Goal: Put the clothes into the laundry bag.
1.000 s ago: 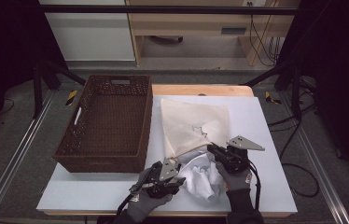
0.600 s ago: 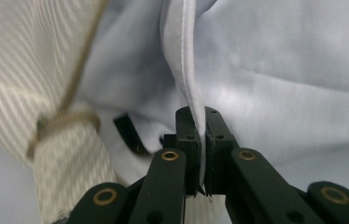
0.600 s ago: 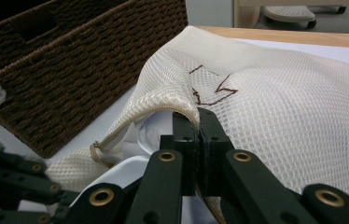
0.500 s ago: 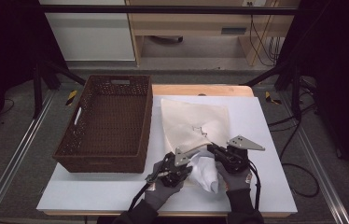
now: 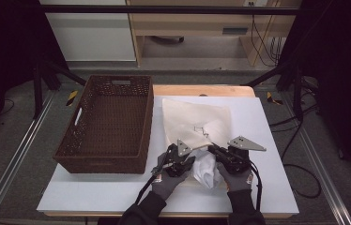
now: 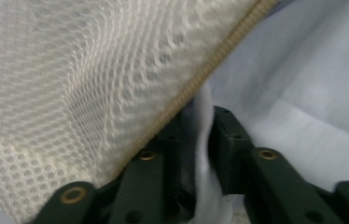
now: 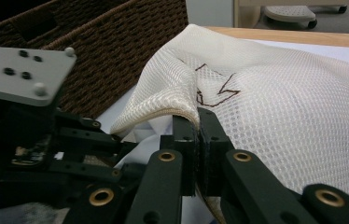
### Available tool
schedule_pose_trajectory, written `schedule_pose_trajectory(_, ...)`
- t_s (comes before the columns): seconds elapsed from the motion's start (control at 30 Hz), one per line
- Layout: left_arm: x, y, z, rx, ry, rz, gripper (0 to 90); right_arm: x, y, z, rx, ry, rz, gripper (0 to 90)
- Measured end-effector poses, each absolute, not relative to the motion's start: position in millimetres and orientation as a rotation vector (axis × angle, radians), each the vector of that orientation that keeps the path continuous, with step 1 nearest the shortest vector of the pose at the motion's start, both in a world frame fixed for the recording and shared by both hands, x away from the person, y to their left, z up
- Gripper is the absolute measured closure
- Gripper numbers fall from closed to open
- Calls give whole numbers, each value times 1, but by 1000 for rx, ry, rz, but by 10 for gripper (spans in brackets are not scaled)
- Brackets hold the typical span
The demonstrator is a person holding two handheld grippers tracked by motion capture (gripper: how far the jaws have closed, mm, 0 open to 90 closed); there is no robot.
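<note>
White sheeting covers the desk (image 5: pixel 267 140), with dark floor all around it. On it a cream mesh bag (image 5: pixel 197 123) lies flat, stretching away from both tools; its near edge is lifted. The right hand-held gripper (image 5: pixel 212 150) is clenched on that edge: in its own view the two jaws press together on the bag's hem (image 7: pixel 182 112), and the mesh rises beyond them (a dark stitched mark (image 7: pixel 214 91) sits just past the jaw tips). The left hand-held gripper (image 5: pixel 190 164) sits just beside the right one, at its left. Its jaws have just been opening, and in its own view a fold of white cloth (image 6: pixel 203 154) stands in the gap between them, touching the jaw faces; I cannot tell whether they still pinch it. The bag's zip edge (image 6: pixel 210 70) runs diagonally just above those jaws. More of the cloth (image 5: pixel 207 169) bunches between the two hands. A brown wicker basket (image 5: pixel 105 157) stands to the left of the left tool, near it but apart.
</note>
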State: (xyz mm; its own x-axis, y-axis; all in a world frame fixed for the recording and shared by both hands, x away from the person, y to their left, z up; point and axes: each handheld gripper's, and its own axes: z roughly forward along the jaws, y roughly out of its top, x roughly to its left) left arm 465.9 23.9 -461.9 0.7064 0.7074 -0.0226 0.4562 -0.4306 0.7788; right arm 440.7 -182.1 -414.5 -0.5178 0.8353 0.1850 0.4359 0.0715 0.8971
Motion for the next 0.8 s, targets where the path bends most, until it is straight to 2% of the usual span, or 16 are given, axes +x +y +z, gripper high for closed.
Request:
schedule_pose_trajectory(0.1, 454, 29, -456, 2090, 854, 379, 547, 440, -183, -414, 1267, 1973, 1437, 880)
schedule_pose_trajectory(0.27, 430, 40, -438, 2064, 785, 374, 430, 440, -185, -414, 1270, 1966, 1440, 879)
schedule_pose_trajectory(0.5, 399, 42, -427, 2066, 716, 342, 386, 440, -185, -413, 1272, 1965, 1440, 879)
schedule_pose_trajectory(0.67, 399, 21, -457, 2131, 731, 273, 380, 440, -185, -413, 1269, 1970, 1435, 879)
schedule_pose_trajectory(0.8, 410, 9, -472, 2149, 760, 293, 402, 440, -185, -413, 1273, 1968, 1439, 879)
